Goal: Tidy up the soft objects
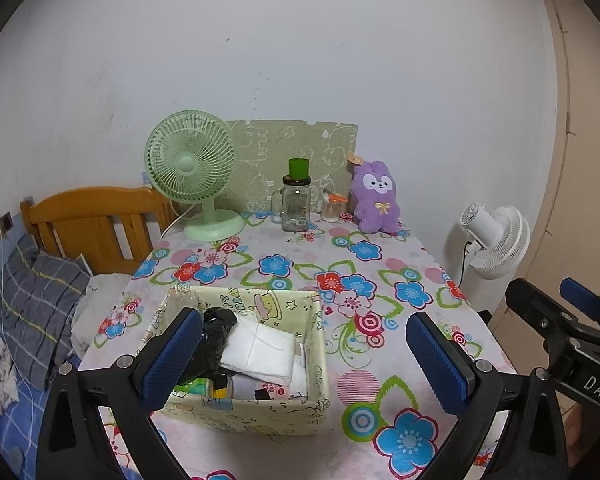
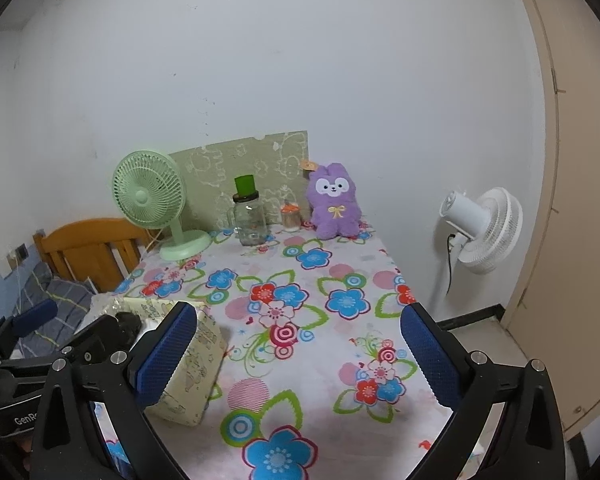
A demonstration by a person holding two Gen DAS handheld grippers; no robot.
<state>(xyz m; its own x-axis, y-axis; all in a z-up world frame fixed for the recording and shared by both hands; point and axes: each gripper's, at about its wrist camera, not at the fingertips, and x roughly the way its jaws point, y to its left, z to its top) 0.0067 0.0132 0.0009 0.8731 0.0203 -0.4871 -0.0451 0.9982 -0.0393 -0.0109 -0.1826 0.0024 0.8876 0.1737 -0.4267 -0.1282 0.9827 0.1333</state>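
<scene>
White cloth (image 1: 260, 350) already lies in my box (image 1: 244, 412). Purple bunny (image 1: 376, 198), far behind the box, looks left to do. My left gripper (image 1: 304, 360) and right gripper (image 2: 300, 354) are both wide open, holding nothing.

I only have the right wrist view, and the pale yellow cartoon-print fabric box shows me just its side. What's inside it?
Observer: The left wrist view shows a folded white cloth lying on top.
Operator: Anything beside it?
Observer: A crumpled black bundle sits at its left, partly behind a tool finger.
Operator: Is the left tool gripping anything?
Observer: No, the left tool stands wide open, above the box.
</scene>
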